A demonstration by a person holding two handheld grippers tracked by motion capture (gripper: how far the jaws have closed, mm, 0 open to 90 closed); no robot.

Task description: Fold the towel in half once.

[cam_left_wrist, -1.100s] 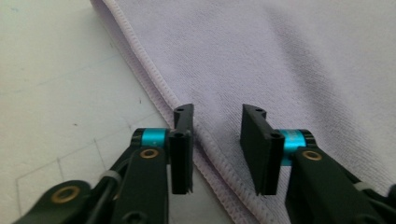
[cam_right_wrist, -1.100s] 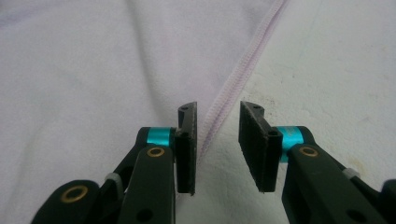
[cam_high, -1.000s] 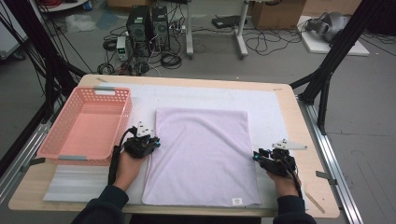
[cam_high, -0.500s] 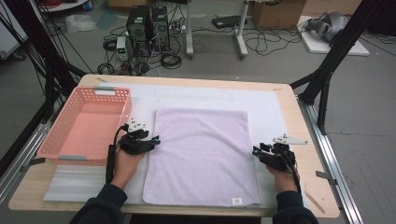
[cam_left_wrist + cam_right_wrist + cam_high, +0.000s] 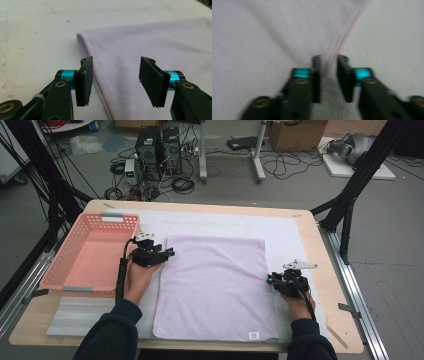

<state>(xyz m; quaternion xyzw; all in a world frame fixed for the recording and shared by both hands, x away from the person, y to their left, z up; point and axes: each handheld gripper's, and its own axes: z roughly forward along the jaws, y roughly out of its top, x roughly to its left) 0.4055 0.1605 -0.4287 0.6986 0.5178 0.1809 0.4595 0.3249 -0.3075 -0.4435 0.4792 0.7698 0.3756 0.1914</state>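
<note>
A pale lilac towel lies flat on the white mat. My left gripper is at the towel's left edge near the far left corner. Its jaws have just been opening and stand wide in the left gripper view, with the towel's hem on the mat between them, untouched. My right gripper points at the towel's right edge. Its jaws have just been closing. In the blurred right gripper view the hem runs into the narrow gap between them, and a gap still shows on each side.
A pink plastic basket stands empty at the table's left, close to my left hand. The white mat covers most of the wooden table. Computers and cables sit on the floor beyond the far edge.
My left gripper has let go, opened wide and moved along the towel's left edge towards the far corner. The right gripper has edged left onto the towel's right hem.
</note>
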